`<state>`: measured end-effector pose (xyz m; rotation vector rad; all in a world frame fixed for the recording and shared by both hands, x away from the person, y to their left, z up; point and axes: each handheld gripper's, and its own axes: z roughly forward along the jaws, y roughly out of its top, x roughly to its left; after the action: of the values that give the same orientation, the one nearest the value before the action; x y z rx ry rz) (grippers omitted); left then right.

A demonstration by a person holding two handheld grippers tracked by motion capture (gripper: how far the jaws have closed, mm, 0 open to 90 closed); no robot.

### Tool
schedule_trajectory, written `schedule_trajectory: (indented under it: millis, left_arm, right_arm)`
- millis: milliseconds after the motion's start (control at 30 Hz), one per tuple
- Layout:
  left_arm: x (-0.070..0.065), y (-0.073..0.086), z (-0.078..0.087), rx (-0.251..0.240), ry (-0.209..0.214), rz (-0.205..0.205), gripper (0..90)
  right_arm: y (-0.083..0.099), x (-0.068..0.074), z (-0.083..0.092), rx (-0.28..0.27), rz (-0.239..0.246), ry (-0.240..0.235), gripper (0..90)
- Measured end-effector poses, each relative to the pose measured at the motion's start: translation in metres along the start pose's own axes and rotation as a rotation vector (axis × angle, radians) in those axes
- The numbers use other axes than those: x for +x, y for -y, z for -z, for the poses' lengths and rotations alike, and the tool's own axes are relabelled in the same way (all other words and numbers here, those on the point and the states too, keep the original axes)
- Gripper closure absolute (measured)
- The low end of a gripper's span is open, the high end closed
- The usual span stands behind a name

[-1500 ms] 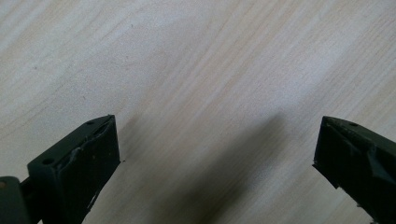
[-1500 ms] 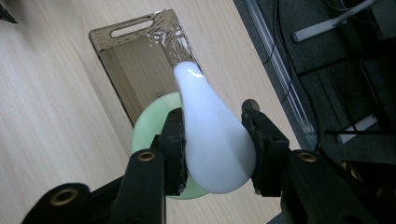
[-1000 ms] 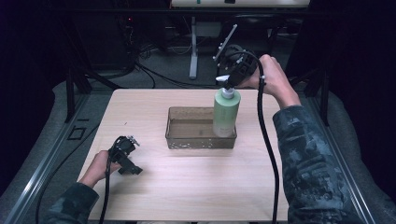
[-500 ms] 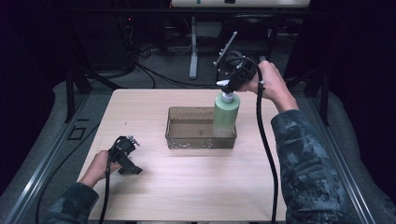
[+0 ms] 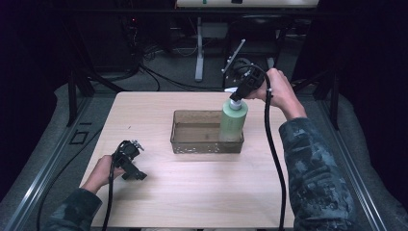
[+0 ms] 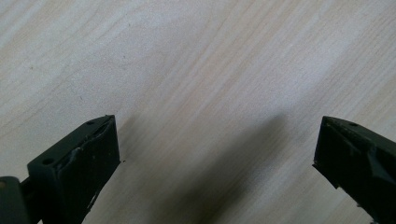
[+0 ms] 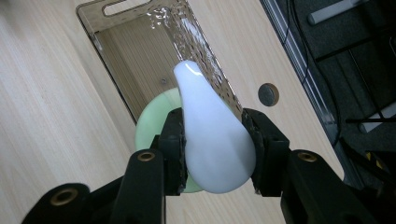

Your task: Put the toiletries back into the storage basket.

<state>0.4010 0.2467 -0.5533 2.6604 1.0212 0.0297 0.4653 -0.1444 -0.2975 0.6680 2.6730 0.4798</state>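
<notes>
Surroundings: a clear brownish bin (image 5: 192, 139) stands in the middle of the light wooden table (image 5: 202, 192); its long walls are patterned and it has a handle slot at one end (image 7: 122, 7). A small round hole (image 7: 268, 94) sits in the table just beyond the bin's far wall. Dark floor, cables and stand legs lie behind the table.
In the way: the bin's right-hand wall (image 7: 201, 51) runs close beside the bottle; the rest of the bin floor is bare.
Bottle: a pale green pump bottle (image 5: 233, 121) stands upright at the right end of the bin, its lower part inside the walls, its white pump head (image 7: 212, 135) on top.
Right hand-held gripper: it (image 7: 214, 156) comes from above and behind the bottle, clenched on the white pump head, one pad on each side; the green shoulder shows directly beneath the jaws.
Left hand-held gripper: it (image 5: 129, 161) lies low at the table's near left, well apart from the bin, jaws spread wide over bare wood, grasping nothing (image 6: 212, 154).
Change: against the earlier high views the bottle sits lower in the bin and the right hand has come down with it; the left hand-held gripper lies as before.
</notes>
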Motion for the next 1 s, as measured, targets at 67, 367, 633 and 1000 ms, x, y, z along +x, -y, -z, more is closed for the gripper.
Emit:
schedule_trajectory:
  millis: [67, 367, 633, 1000]
  left_arm:
    - [0.000, 0.000, 0.000, 0.001, 0.000, 0.000, 0.1]
    - [0.000, 0.000, 0.000, 0.000, -0.001, -0.001, 0.1]
    - [0.000, 0.000, 0.000, 0.001, 0.000, -0.001, 0.1]
    - [0.000, 0.000, 0.000, 0.001, 0.000, 0.000, 0.1]
  right_arm:
    - [0.001, 0.000, -0.002, 0.005, 0.002, -0.001, 62.3]
    - [0.002, 0.001, -0.004, 0.006, -0.003, -0.001, 62.3]
    - [0.009, 0.000, -0.011, 0.014, -0.021, -0.011, 62.3]
    - [0.013, -0.002, -0.014, 0.017, -0.043, -0.014, 62.3]
